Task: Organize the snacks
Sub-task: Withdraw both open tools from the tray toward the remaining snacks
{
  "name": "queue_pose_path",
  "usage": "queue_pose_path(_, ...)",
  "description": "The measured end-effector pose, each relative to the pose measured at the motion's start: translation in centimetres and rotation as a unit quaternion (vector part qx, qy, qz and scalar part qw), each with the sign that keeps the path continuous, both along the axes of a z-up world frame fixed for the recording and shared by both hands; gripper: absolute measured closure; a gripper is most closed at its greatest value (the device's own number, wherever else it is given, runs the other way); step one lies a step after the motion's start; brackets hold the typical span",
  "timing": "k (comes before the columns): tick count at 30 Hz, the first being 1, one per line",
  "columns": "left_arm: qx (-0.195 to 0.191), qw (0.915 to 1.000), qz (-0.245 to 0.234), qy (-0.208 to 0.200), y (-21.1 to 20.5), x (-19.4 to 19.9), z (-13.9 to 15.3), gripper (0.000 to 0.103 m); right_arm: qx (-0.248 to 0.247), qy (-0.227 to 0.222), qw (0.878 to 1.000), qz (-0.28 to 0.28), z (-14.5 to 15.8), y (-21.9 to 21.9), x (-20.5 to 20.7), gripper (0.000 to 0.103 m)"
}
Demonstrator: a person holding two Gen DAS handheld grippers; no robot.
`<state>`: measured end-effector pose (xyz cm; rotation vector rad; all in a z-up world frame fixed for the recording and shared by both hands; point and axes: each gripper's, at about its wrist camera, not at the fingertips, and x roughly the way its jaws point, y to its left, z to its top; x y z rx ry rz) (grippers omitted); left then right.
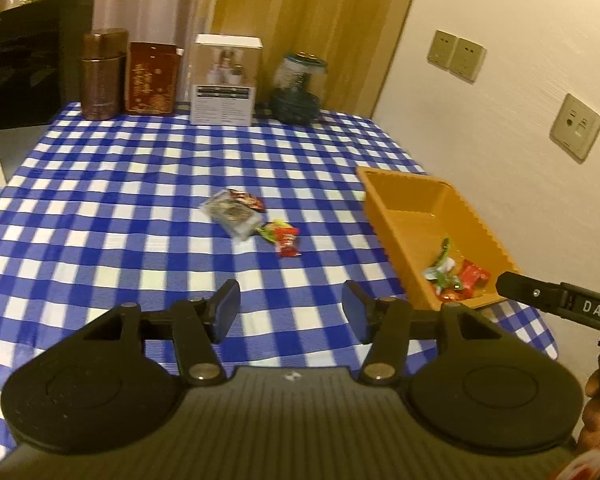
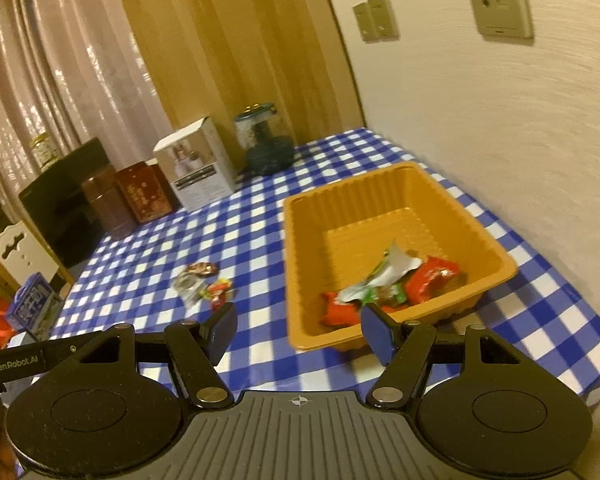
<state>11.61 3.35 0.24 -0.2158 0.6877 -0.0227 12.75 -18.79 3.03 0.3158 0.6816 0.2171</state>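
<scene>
Both grippers, left (image 1: 291, 312) and right (image 2: 298, 330), hang open and empty. Loose snacks (image 1: 256, 222) lie ahead, well apart; orange tray (image 2: 300, 248) sits just beyond the right one.

One orange tray (image 2: 300, 248); two tins (image 1: 104, 74); one white box (image 1: 224, 84); one glass jar (image 1: 296, 88).

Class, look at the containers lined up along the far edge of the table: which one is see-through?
The glass jar at the right end of the row. The brown canister, red tin and white box are opaque.

Checked tablecloth (image 1: 100, 200); orange tray (image 1: 380, 216), loose snacks (image 1: 260, 220), tins (image 1: 132, 76)
</scene>
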Motion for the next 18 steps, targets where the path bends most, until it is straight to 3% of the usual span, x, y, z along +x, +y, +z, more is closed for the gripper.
queue_pose_path(18, 0.035, 0.9988, 0.032, 0.015, 6.9, 3.1, -1.1, 0.04, -0.025, -0.023, 0.997, 0.063, -0.6, 8.4, 3.6, 0.035)
